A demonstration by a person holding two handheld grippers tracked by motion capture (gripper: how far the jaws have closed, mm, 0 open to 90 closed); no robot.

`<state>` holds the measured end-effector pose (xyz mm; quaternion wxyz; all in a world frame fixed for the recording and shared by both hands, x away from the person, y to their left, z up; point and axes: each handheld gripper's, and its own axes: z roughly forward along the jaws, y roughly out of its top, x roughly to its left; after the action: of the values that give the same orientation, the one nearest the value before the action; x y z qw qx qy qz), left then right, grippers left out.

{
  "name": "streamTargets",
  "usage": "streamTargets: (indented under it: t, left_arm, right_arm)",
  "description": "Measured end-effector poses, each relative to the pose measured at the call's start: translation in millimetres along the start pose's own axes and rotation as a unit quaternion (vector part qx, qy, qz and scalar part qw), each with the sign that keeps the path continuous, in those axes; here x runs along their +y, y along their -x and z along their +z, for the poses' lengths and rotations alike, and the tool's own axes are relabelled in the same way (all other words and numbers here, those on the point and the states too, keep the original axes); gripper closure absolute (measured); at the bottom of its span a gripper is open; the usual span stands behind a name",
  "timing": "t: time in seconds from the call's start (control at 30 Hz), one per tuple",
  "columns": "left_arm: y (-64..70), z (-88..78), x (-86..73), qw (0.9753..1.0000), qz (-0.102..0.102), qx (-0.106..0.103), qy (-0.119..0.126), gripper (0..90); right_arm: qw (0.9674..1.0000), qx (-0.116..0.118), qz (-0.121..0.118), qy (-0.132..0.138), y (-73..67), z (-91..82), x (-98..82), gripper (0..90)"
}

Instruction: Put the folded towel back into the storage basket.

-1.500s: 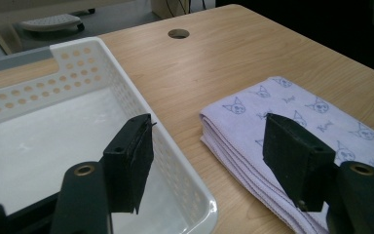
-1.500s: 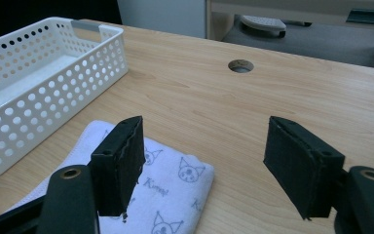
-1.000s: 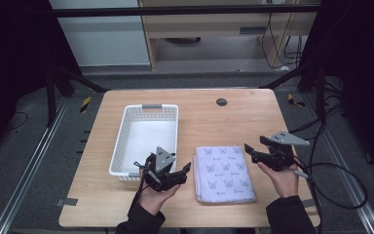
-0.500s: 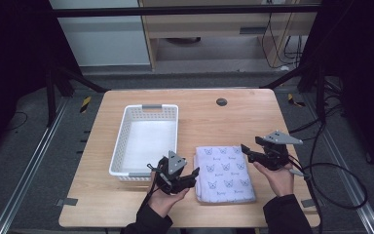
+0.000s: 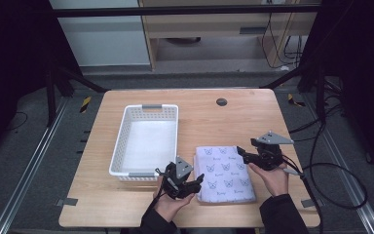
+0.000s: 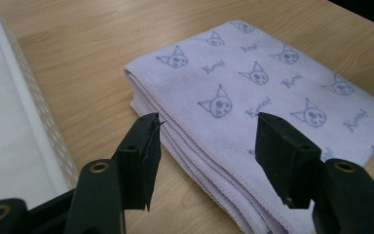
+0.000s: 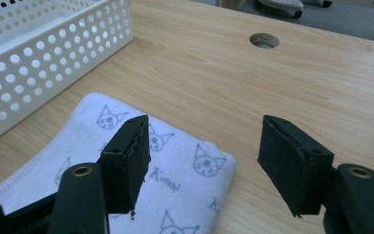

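The folded towel (image 5: 225, 173), pale lilac with printed cat faces, lies flat on the bench (image 5: 233, 117), just to the right of the white basket (image 5: 146, 139) and apart from it. In the left gripper view its stacked edges (image 6: 190, 141) run between the two black fingers (image 6: 141, 156), which stand spread to either side of that edge and press on nothing; they have just been narrowing. The left gripper (image 5: 191, 184) sits at the towel's near left corner, just in front of the basket's near right corner. The right gripper (image 5: 246, 155) hangs at the towel's far right corner, its fingers (image 7: 126, 161) released and apart, one above the cloth (image 7: 175, 190), the other over bare wood. Beyond the towel, a round hole (image 5: 221, 102) sits in the bench near its far edge.
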<state>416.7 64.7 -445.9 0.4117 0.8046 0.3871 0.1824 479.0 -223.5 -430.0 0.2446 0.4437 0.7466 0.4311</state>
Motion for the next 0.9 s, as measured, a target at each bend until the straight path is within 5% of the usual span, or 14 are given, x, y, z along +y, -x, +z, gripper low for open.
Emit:
streamTargets:
  t: [0.47, 0.9]
  left_arm:
    - [7.1, 14.8, -11.5, 0.9998, 0.004, 0.003, -0.019, 39.8]
    - [7.4, 32.9, -23.0, 0.9993, -0.008, -0.003, -0.037, 37.2]
  right_arm:
    - [0.9996, 0.002, 0.024, -0.016, 10.1, 11.1, -18.3, 36.9]
    - [0.9987, 0.006, 0.012, -0.049, 3.9, 25.6, -26.1, 38.2]
